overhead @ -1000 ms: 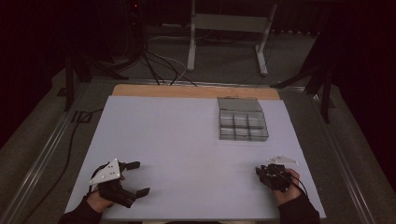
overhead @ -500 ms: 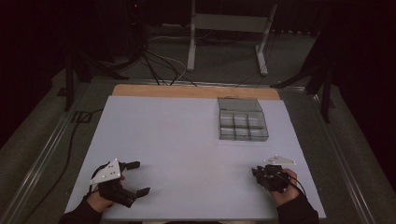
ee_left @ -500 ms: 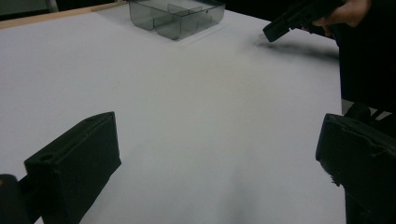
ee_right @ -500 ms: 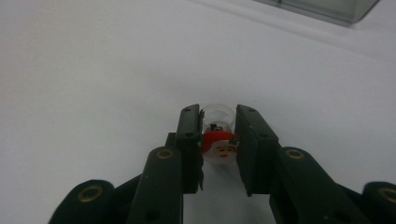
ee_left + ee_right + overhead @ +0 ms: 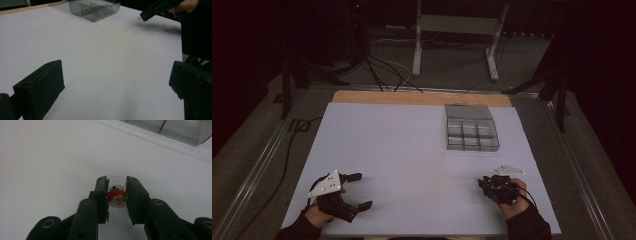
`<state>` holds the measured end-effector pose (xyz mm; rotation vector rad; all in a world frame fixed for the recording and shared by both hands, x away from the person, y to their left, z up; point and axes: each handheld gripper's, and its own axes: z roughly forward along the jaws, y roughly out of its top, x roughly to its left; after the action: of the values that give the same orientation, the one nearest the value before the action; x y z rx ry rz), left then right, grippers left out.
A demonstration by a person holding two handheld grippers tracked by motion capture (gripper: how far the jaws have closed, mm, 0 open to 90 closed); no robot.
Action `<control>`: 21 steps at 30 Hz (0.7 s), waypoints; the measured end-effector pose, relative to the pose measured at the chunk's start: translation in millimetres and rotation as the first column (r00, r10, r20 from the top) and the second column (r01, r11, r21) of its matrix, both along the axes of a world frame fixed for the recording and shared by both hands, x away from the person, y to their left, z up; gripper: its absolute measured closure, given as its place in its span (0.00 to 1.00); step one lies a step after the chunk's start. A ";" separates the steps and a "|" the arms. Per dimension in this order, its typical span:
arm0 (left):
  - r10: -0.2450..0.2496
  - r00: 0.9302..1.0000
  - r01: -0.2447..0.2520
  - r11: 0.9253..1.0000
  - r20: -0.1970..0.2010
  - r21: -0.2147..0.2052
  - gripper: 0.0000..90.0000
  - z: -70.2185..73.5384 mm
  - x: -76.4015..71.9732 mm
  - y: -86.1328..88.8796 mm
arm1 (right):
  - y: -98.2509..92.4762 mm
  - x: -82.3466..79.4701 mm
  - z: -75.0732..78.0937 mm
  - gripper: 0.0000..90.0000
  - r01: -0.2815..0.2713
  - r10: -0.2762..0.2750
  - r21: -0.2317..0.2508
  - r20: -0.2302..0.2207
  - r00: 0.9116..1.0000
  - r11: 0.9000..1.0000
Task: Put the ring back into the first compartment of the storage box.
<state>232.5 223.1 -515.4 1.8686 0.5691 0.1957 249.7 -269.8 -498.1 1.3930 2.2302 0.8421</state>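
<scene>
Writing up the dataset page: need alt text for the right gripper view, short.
Two black tongs clamp a small clear ring with a Santa-face charm just above a white table. The corner of a clear plastic divided box sits at the top right.

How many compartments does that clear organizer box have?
6: the clear organizer box at the table's far right shows two rows of three compartments; none seems hidden.

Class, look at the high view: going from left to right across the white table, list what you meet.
Left gripper, jaws wide apart → clear compartment box → right gripper, shut on a small Santa figure.
</scene>
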 end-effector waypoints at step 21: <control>0.003 1.000 -0.003 1.000 0.000 -0.002 0.01 0.1 0.0 0.1 | 20.8 11.8 17.2 0.79 -0.056 0.056 -0.011 0.029 0.998 0.998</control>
<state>232.4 223.2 -515.3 1.8662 0.5719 0.1966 261.5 -249.0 -480.9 1.3110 2.2580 0.8623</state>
